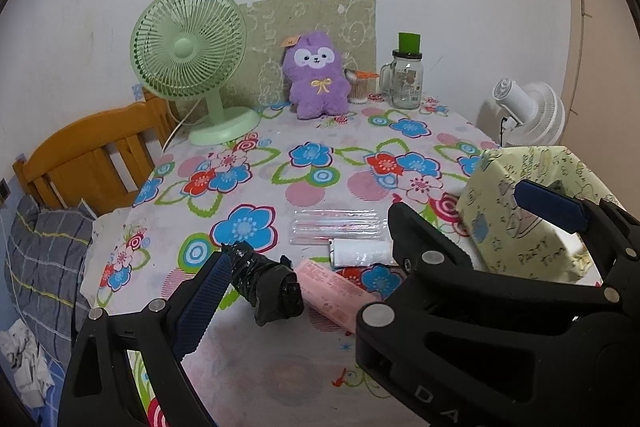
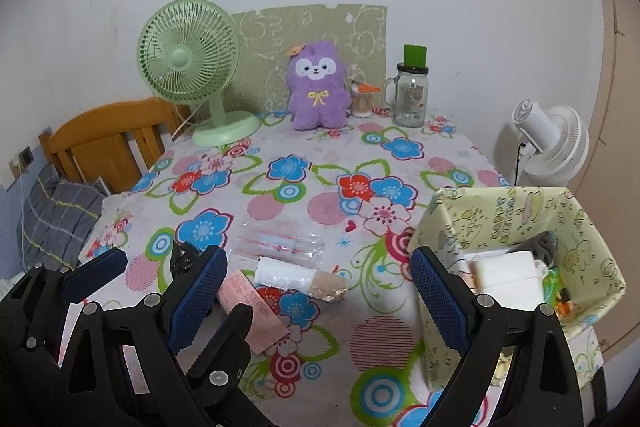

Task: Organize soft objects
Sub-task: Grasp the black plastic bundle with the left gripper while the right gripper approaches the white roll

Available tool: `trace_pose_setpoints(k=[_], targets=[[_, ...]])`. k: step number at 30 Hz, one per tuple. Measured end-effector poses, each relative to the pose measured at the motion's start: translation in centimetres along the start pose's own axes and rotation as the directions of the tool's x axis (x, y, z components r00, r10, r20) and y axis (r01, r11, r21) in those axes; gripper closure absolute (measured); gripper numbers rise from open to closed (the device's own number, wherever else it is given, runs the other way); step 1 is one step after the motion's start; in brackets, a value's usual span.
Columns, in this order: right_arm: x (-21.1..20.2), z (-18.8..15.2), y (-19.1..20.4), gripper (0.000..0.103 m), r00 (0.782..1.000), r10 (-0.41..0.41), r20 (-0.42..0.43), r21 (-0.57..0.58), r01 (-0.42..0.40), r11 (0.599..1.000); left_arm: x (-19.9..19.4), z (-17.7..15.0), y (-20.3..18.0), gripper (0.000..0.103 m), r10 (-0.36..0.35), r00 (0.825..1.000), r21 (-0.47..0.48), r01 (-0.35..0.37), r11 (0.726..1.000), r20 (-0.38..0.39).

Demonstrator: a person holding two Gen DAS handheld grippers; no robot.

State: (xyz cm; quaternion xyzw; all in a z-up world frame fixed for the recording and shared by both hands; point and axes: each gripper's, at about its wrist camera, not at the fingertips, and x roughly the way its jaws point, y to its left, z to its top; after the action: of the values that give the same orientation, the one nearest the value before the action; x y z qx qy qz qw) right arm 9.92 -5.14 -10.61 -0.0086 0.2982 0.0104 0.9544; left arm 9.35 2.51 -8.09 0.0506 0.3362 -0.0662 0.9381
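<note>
Nearest in the left wrist view, the left gripper (image 1: 372, 259) has its fingers spread wide, holding nothing. Its left pad (image 1: 204, 301) sits just beside a roll of black bags (image 1: 268, 283) lying on the flowered tablecloth (image 1: 256, 183); whether they touch cannot be told. Its right finger reaches up in front of the yellow-green box (image 1: 532, 211) at the right.

In the right wrist view, the right gripper (image 2: 316, 301) is also spread wide and empty. Its right pad (image 2: 438, 301) hangs by the near-left wall of the box (image 2: 576, 255), which holds a folded white cloth (image 2: 506, 273) with something dark grey behind it. The left gripper (image 2: 132, 287) shows at the lower left of this view, with the black roll (image 2: 182, 259) between its fingers.

Just past the fingers, a pink packet (image 1: 332, 293) lies at a slant beside the black roll. Beyond it lies a white roll (image 1: 360, 253) with a tan end, and behind that a clear plastic packet (image 1: 336, 227) of thin sticks.

At the far edge of the table, against the wall, a purple plush toy (image 1: 316, 75) sits upright. A green fan (image 1: 192, 59) stands to its left, a cup of cotton swabs (image 1: 359, 89) just to its right, then a glass jar (image 1: 406, 79) with a green top. A wooden chair (image 1: 92, 159) stands off the table's left side, and a white fan (image 1: 528, 111) off its right.
</note>
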Motion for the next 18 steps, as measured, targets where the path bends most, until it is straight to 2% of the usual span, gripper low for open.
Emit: trace_pose_setpoints(k=[6,18], targets=[[1.8,-0.3,0.8,0.008,1.000,0.007,-0.024,-0.004,-0.007,1.000,1.5,-0.4,0.9,0.009,0.007,1.000,-0.015,-0.008,1.000,-0.022],[5.8,-0.7,1.8,0.008,0.996,0.024,-0.083,-0.018,-0.026,1.000,5.1,-0.9,2.5,0.024,0.020,0.997,-0.043,-0.024,0.999,-0.080]])
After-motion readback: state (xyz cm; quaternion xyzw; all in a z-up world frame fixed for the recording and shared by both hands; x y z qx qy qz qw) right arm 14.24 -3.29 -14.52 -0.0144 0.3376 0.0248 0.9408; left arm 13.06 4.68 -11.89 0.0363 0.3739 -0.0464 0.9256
